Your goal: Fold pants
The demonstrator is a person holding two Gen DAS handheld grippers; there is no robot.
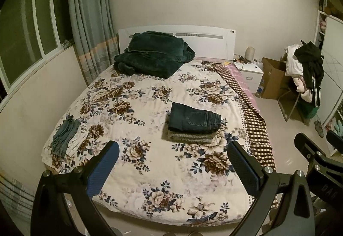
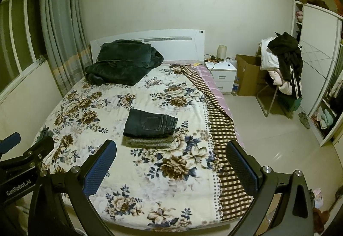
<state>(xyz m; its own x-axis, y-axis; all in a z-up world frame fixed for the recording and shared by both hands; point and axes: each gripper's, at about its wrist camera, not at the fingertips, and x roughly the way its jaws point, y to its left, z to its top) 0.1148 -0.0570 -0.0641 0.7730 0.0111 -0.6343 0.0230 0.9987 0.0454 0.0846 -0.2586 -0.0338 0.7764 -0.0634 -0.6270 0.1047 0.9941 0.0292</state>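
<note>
Dark blue jeans [image 1: 193, 118] lie folded on top of a folded grey garment [image 1: 188, 137] in the middle right of the floral bed [image 1: 137, 171]. They also show in the right wrist view [image 2: 150, 123]. A loose pile of grey-green and white clothes [image 1: 68, 138] lies at the bed's left edge. My left gripper [image 1: 173, 163] is open and empty, held above the foot of the bed. My right gripper [image 2: 171, 161] is open and empty, beside the left one; its body shows in the left wrist view [image 1: 317, 156].
A dark green blanket [image 1: 152, 53] is heaped by the white headboard [image 1: 210, 43]. A checked cover [image 1: 255, 126] hangs down the bed's right side. A nightstand [image 1: 250, 75], a cardboard box [image 1: 274, 79], a chair piled with clothes [image 1: 304, 73] and a wardrobe [image 2: 317, 64] stand at the right.
</note>
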